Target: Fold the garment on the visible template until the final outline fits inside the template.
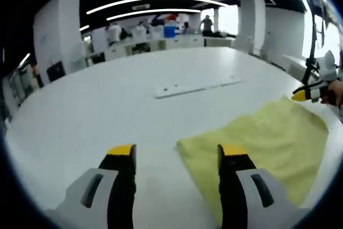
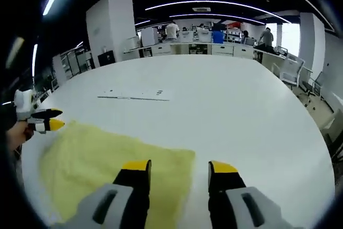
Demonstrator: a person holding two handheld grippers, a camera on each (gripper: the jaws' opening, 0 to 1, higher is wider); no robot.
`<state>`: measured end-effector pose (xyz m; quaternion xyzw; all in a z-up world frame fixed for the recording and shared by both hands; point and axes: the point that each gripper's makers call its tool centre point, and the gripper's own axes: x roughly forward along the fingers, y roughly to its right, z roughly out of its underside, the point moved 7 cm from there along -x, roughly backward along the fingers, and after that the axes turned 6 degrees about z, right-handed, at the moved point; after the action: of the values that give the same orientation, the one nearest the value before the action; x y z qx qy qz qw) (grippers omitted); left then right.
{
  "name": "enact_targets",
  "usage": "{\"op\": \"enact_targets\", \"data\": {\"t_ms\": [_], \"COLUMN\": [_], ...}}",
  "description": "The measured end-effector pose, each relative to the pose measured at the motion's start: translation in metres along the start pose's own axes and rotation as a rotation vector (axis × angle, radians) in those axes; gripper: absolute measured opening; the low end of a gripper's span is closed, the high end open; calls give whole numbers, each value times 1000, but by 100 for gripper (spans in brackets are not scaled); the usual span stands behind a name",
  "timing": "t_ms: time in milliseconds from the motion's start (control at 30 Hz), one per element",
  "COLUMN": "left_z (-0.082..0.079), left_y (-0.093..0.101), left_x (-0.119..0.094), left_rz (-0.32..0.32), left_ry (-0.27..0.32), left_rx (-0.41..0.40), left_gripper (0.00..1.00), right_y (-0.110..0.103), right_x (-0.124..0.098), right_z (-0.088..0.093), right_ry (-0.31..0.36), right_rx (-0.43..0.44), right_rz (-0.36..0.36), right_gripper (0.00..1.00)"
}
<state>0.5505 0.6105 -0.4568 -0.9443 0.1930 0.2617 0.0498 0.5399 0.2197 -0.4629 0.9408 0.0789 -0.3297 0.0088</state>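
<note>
Two grippers — left gripper [image 1: 177,156] and right gripper [image 2: 179,170] — are hovering released over the soft yellow cloth garment [image 1: 257,143] lying flat on the white tabletop [image 1: 107,111]. It is looking light and limp — best pinched at its corners.

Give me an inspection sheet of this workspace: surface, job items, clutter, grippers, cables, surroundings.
Surface: large white table, mostly bare.
Job's things: yellow garment lying flat on the table; no template outline can be made out.
Clutter: a flat white panel set in the table's middle.
Grippers: left gripper open, one jaw over the garment's corner; right gripper open, one jaw over the garment's edge. Neither holds anything.
Cables: nothing seen.
Surroundings: open office with white desks, a white pillar, ceiling light strips, people standing far back.
</note>
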Motion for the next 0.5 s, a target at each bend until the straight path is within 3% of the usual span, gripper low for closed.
{"op": "enact_targets", "data": {"t_ms": [233,400,500], "left_z": [-4,-5,-4], "left_y": [5,9,12], "left_x": [-24,-40,-51], "left_rz": [35,76,76], "left_ry": [16,37,35], "left_rx": [45,30,69], "left_gripper": [61,63,62], "right_y": [-10,-18,-20], "right_x": [-23,-41,-53], "right_z": [1,4,8], "right_ry": [-23,-35,-38], "right_rx": [12,-6,-13], "right_rz": [-32,-63,-71], "right_gripper": [50,50,50]}}
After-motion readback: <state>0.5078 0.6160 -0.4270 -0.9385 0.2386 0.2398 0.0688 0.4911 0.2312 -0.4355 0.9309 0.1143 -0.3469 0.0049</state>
